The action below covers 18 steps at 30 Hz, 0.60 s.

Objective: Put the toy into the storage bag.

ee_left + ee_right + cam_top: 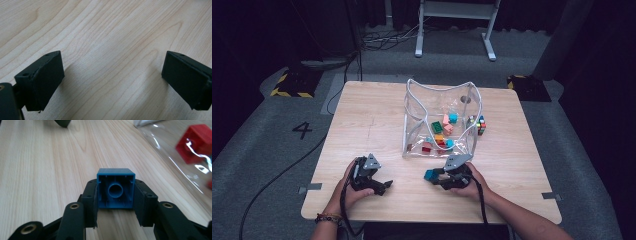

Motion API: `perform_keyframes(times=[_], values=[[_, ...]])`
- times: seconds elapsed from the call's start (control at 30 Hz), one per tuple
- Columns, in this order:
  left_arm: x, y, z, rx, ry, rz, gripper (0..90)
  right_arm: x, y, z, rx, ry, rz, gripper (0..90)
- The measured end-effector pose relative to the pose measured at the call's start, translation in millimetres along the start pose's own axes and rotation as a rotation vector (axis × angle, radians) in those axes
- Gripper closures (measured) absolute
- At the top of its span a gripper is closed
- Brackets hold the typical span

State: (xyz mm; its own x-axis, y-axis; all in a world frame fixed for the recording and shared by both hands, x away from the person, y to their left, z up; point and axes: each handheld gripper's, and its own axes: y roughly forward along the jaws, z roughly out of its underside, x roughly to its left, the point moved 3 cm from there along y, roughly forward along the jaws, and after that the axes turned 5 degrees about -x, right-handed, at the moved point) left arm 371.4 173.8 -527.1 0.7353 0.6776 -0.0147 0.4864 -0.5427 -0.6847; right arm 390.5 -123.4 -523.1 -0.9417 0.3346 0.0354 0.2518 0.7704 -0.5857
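Note:
My right gripper (432, 176) (115, 195) is shut on a blue toy brick (115, 188) (430, 175), hollow underside facing its camera, just above the wooden table (377, 115). It sits in front of a clear plastic bag (439, 120) holding several coloured bricks, one red (195, 143). My left gripper (384, 187) (112, 80) rests low over bare wood at the near left. Its jaws stand wide open with nothing between them.
A multicoloured cube puzzle (481, 125) lies just right of the bag. The table's near edge runs close behind both hands. A white frame stand (457, 25) and cables lie on the grey floor beyond the table.

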Motion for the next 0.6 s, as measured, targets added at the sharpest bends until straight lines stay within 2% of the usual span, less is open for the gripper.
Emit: perform_keyframes(times=[0.03,0.07,0.13,0.27,0.37,0.43,0.53,0.6], values=[[-0.6,0.0,0.3,0.003,-0.007,0.003,4.4,-0.8,-4.2,2.9,0.000,0.007,0.004,59.6],[-1.6,0.3,0.5,0.004,-0.017,0.015,4.4,-3.5,-7.0,4.8,-0.025,-0.012,-0.017,59.6],[-0.9,0.4,0.3,0.001,-0.011,0.009,4.4,-6.6,-15.5,10.2,-0.012,-0.028,-0.001,59.5],[-1.0,0.4,0.3,0.002,-0.012,0.010,4.4,-15.3,-33.8,21.2,-0.025,-0.009,0.021,59.6],[-0.9,0.4,0.3,0.001,-0.011,0.008,4.3,-21.9,-47.7,29.0,-0.029,0.033,0.027,59.5],[-1.5,0.3,0.5,0.004,-0.017,0.013,4.3,-24.4,-54.5,31.6,-0.031,0.031,0.049,59.5],[-1.5,0.3,0.5,0.004,-0.016,0.013,4.4,-27.0,-63.0,33.4,-0.043,0.039,0.057,59.5],[-1.2,0.3,0.4,0.003,-0.014,0.011,4.4,-32.5,-76.4,35.8,-0.058,0.051,0.077,59.5]])
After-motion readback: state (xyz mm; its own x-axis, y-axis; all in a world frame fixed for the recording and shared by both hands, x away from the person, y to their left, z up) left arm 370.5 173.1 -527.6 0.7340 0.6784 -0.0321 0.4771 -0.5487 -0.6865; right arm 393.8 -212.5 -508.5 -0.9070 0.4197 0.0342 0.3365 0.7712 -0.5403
